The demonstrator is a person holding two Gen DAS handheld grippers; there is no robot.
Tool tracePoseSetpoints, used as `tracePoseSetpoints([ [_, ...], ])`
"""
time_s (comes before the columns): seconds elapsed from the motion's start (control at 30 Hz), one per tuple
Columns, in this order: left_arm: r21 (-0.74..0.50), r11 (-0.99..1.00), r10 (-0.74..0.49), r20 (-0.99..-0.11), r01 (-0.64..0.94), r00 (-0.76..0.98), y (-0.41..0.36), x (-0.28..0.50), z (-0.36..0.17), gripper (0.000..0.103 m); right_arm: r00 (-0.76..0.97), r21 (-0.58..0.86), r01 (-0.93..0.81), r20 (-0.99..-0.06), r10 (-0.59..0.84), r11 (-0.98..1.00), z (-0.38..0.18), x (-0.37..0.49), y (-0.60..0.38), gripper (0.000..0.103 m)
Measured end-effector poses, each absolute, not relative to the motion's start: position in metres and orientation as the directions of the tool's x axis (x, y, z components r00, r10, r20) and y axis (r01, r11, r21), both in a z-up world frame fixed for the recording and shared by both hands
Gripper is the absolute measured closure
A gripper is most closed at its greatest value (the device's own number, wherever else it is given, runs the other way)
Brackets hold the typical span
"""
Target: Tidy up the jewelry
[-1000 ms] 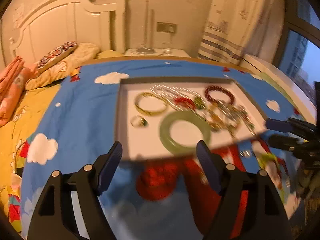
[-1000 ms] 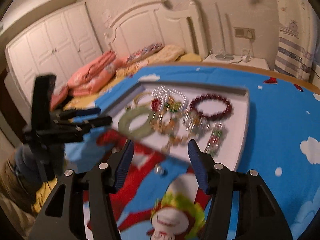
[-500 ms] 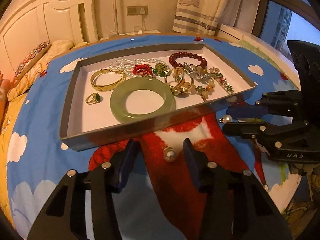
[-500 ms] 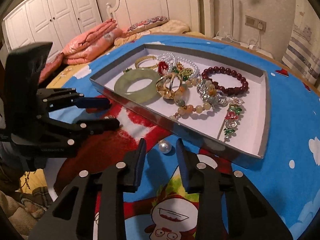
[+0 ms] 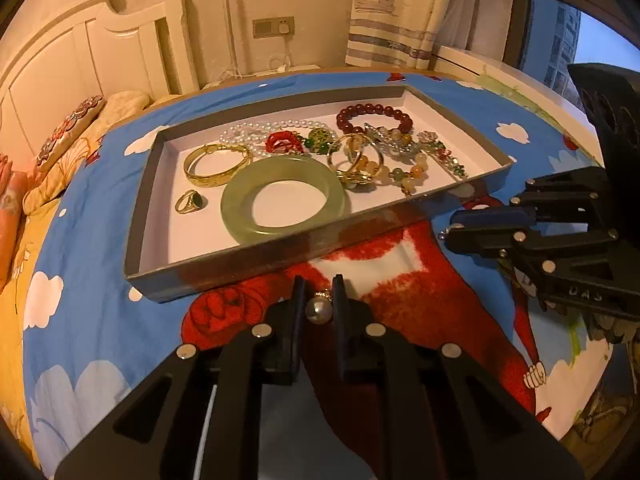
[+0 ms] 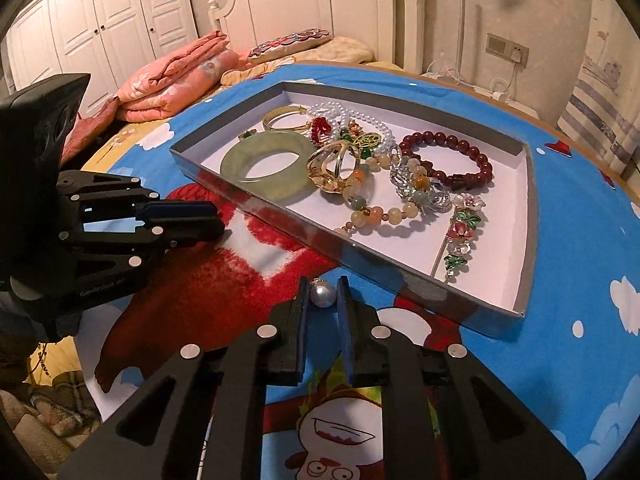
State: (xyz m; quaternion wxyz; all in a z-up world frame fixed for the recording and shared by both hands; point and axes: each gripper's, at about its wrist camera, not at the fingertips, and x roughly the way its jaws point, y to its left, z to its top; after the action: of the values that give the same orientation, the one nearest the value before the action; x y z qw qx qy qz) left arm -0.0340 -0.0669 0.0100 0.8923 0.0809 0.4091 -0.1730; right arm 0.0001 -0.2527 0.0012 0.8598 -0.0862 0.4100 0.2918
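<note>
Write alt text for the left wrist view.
The left gripper is closing its black jaws around a small white pearl earring on a blue cartoon-print bedsheet. Just beyond sits a shallow grey tray holding a pale green jade bangle, a gold bangle and beaded bracelets; the right gripper enters from the right.

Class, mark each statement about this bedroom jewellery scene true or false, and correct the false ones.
1. The pale green jade bangle lies inside the shallow grey cardboard tray. True.
2. The dark red bead bracelet lies on the blue cartoon bedspread, outside the tray. False: it lies in the tray.
3. The small gold ring with a dark stone sits in the tray beside the bangle. True.
4. Every round white pearl lies in the tray. False: one round white pearl sits on the bedspread between the left gripper's closing jaws, another between the right gripper's closing jaws.
</note>
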Motion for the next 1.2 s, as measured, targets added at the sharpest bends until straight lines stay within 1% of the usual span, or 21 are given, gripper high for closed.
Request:
tracePoseSetpoints([
  [0.13,-0.015,0.93,-0.256,-0.743,0.367,0.618,-0.062,-0.037,0.013,0.09,0.52,0.087,-0.572,-0.73,0.443,0.816,0.007,-0.004,-0.255,0.088],
  [0.2,-0.049,0.931,-0.282,-0.726,0.362,0.628,-0.057,-0.04,0.019,0.09,0.541,0.086,-0.568,-0.71,0.45,0.819,0.012,-0.007,-0.257,0.088],
  [0.43,-0.065,0.932,-0.313,-0.637,0.355,0.705,-0.053,-0.036,0.056,0.09,0.651,0.101,-0.54,-0.579,0.491,0.836,0.048,-0.005,-0.269,0.088],
  [0.57,-0.052,0.937,-0.3,-0.629,0.347,0.717,-0.057,-0.021,0.06,0.09,0.671,0.105,-0.509,-0.573,0.471,0.854,0.049,0.007,-0.272,0.088],
  [0.8,-0.059,0.958,-0.251,-0.647,0.281,0.72,-0.053,0.005,0.052,0.09,0.678,0.164,-0.455,-0.574,0.459,0.876,0.041,0.019,-0.28,0.088],
  [0.83,-0.059,0.962,-0.239,-0.647,0.266,0.724,-0.052,0.007,0.051,0.087,0.682,0.171,-0.447,-0.57,0.459,0.878,0.04,0.019,-0.282,0.087],
  [0.87,-0.062,0.967,-0.227,-0.647,0.246,0.728,-0.049,0.008,0.049,0.066,0.684,0.185,-0.44,-0.564,0.462,0.879,0.039,0.02,-0.283,0.087],
  [0.9,-0.069,0.97,-0.223,-0.644,0.234,0.732,-0.047,0.008,0.049,0.04,0.684,0.198,-0.434,-0.563,0.464,0.879,0.038,0.021,-0.285,0.084],
  [0.93,-0.083,0.973,-0.217,-0.627,0.214,0.748,-0.042,0.006,0.05,0.032,0.682,0.216,-0.424,-0.563,0.467,0.88,0.037,0.021,-0.288,0.081],
  [0.97,-0.092,0.976,-0.212,-0.611,0.198,0.763,-0.039,0.003,0.051,0.024,0.682,0.228,-0.417,-0.562,0.468,0.88,0.037,0.021,-0.29,0.074],
  [1.0,-0.102,0.978,-0.205,-0.596,0.181,0.776,-0.033,0.0,0.053,0.023,0.683,0.236,-0.41,-0.561,0.468,0.881,0.036,0.021,-0.291,0.064],
  [1.03,-0.109,0.98,-0.201,-0.591,0.169,0.781,-0.029,-0.001,0.054,0.021,0.689,0.242,-0.399,-0.558,0.464,0.884,0.036,0.021,-0.293,0.059],
  [1.07,-0.116,0.981,-0.192,-0.587,0.153,0.786,-0.023,-0.002,0.056,0.017,0.694,0.248,-0.393,-0.552,0.462,0.886,0.037,0.019,-0.294,0.051],
  [1.1,-0.118,0.983,-0.181,-0.582,0.138,0.793,-0.018,-0.004,0.057,0.016,0.699,0.252,-0.389,-0.545,0.462,0.886,0.038,0.018,-0.296,0.05],
  [1.17,-0.12,0.987,-0.156,-0.563,0.106,0.812,-0.008,-0.009,0.062,0.008,0.709,0.257,-0.377,-0.538,0.456,0.89,0.039,0.016,-0.297,0.049],
  [1.2,-0.121,0.988,-0.148,-0.553,0.096,0.82,-0.005,-0.012,0.065,0.002,0.712,0.258,-0.37,-0.538,0.451,0.892,0.04,0.015,-0.298,0.045],
])
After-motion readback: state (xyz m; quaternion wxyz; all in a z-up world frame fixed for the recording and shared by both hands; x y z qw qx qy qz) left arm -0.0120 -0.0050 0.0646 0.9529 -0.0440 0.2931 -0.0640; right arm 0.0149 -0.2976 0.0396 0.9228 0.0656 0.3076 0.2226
